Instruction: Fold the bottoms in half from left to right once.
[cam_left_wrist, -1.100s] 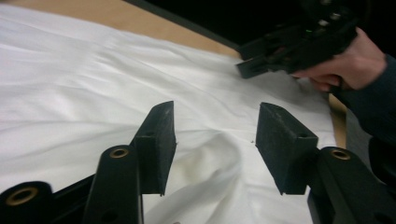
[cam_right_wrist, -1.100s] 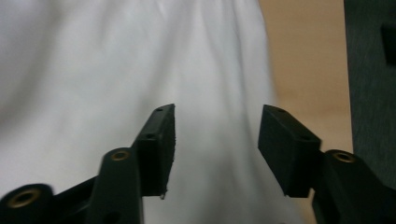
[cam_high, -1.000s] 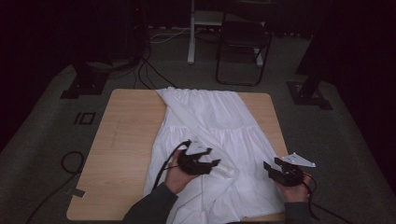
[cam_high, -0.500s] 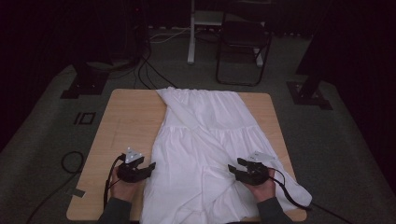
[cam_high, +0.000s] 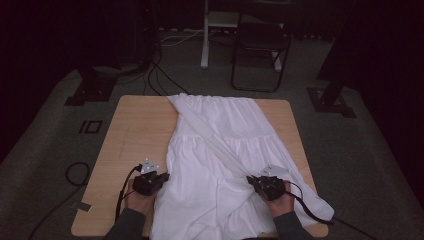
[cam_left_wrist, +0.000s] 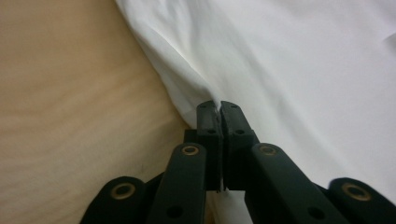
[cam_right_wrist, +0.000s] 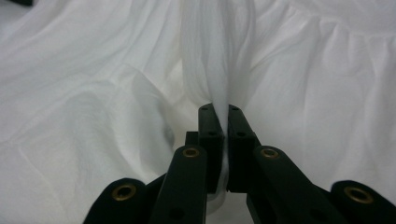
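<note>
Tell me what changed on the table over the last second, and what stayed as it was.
The left gripper moved off the middle of the white dress to its left edge; the right gripper came inward from the table's right edge onto the cloth. Both sets of jaws have just been closing and now pinch the fabric. The dress lies spread as before on the wooden table; the chair beyond is unmoved.
</note>
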